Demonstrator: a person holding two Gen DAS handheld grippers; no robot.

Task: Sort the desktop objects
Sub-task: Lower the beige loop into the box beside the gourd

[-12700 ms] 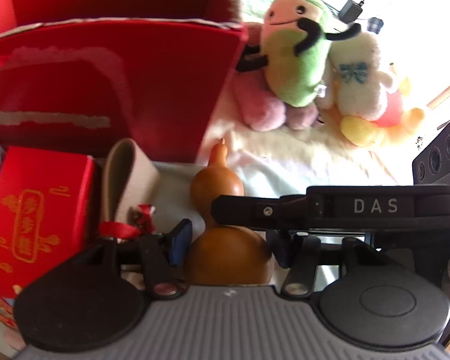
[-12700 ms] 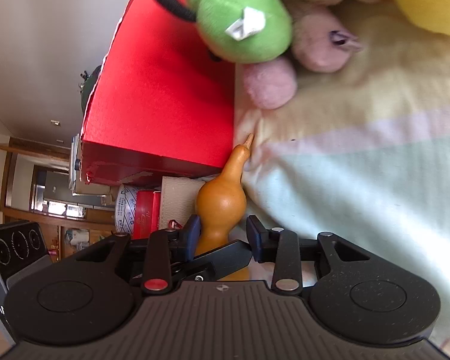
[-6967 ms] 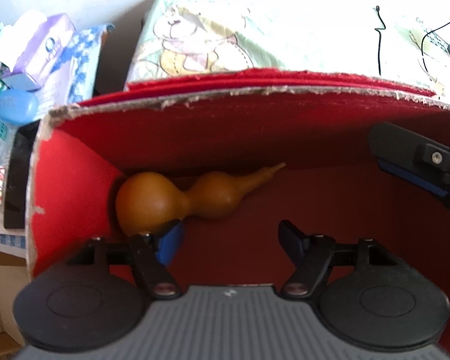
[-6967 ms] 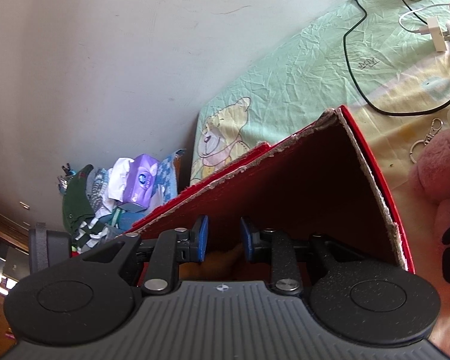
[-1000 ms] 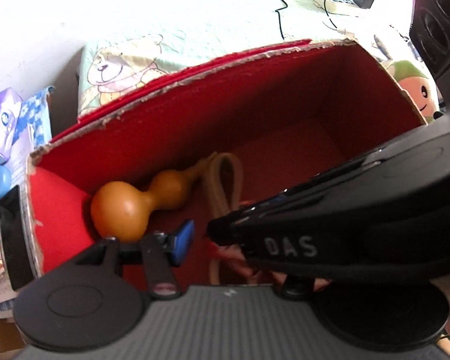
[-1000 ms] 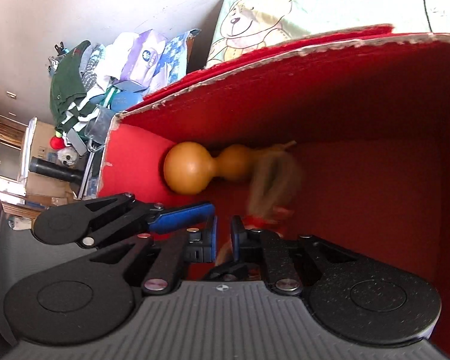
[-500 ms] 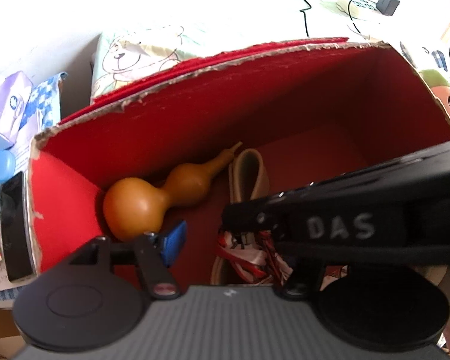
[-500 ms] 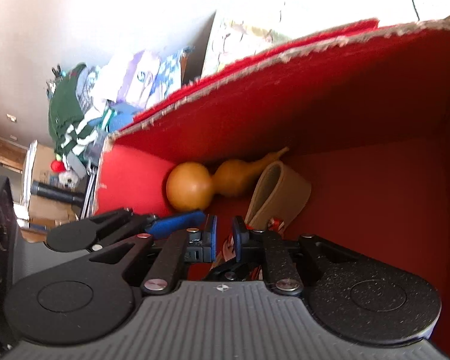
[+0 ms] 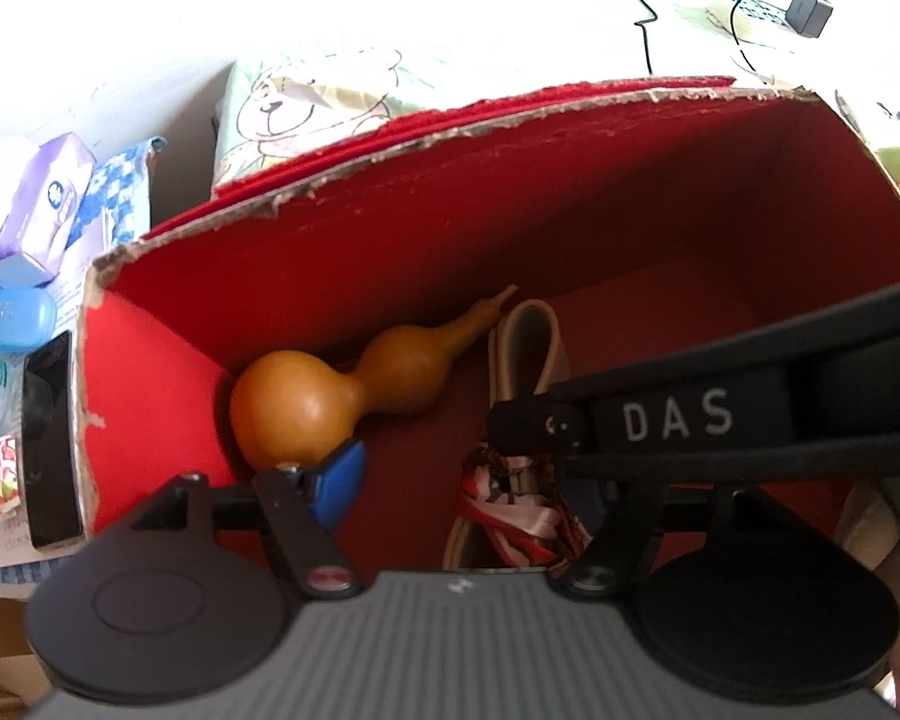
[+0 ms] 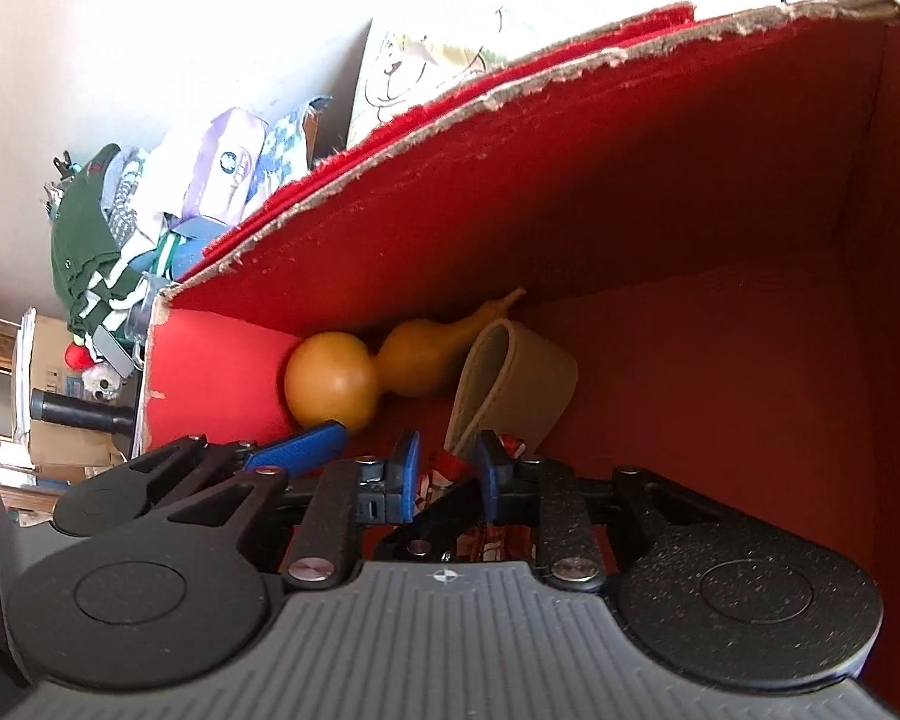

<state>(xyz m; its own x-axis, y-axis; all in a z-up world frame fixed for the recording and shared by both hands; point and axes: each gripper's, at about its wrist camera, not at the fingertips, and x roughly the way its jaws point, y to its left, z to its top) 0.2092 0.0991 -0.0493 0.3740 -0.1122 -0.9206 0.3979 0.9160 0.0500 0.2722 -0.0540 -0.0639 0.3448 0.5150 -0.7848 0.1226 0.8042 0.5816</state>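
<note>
An open red box (image 9: 570,210) (image 10: 570,210) fills both views. A tan gourd (image 9: 306,402) (image 10: 336,384) lies along its far-left wall. Beside the gourd rests a beige loop (image 9: 561,354) (image 10: 528,378) tied with a red-and-white ribbon (image 9: 510,504). My right gripper (image 10: 447,471) hangs just above the ribbon end, its jaws slightly parted with the ribbon loose between them. One of its black fingers (image 9: 672,420) crosses the left wrist view. My left gripper (image 9: 468,492) is open and holds nothing; its blue pad (image 10: 297,450) sits by the gourd's round base.
Left of the box lie a black phone-like slab (image 9: 51,438), a blue case (image 9: 12,318) and a purple tissue pack (image 9: 42,204). A bear-print cloth (image 9: 306,96) lies behind the box. A charger with cable (image 9: 810,0) sits far right. A green garment (image 10: 84,222) is heaped at left.
The right gripper lowered the beige loop into the box beside the gourd, and its jaws have parted since half a second ago. The left gripper stayed open over the box.
</note>
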